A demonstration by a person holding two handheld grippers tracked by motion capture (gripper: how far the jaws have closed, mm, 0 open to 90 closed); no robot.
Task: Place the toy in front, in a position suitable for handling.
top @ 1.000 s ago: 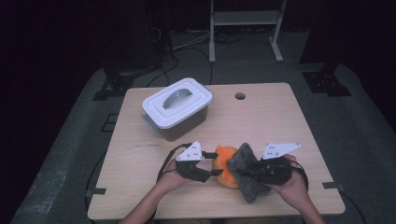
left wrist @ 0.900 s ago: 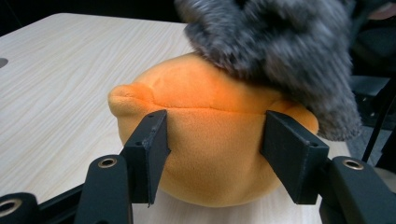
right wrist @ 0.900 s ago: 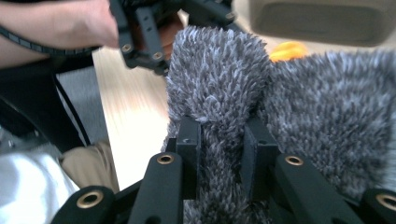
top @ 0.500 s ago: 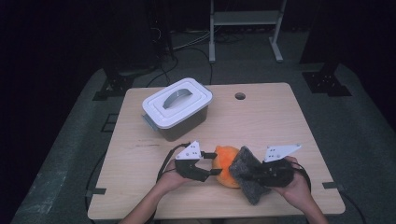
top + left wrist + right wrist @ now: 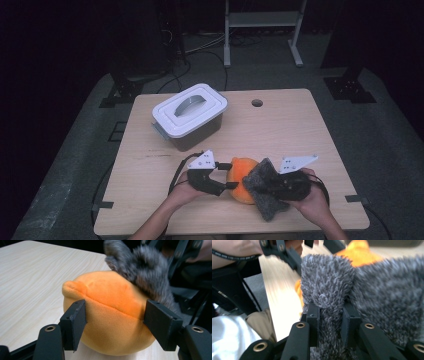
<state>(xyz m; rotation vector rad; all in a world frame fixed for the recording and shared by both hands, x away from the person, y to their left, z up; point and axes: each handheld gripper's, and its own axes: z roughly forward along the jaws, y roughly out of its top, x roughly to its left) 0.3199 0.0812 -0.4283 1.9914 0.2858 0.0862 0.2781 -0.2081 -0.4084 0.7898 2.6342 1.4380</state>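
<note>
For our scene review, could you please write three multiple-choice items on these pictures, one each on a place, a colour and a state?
1. Where does the lidded plastic box stand?
A. far left part of the table
B. near right corner
C. on the floor

2. What colour is the plush toy?
A. green
B. orange
C. blue

3. What does the right gripper do?
A. hangs open
B. grips the box handle
C. pinches the grey fuzzy cloth

Key: 1 A, high view shows it there; 2 B, plain between the left gripper's jaws; 3 C, jaws clamp a fold.
</note>
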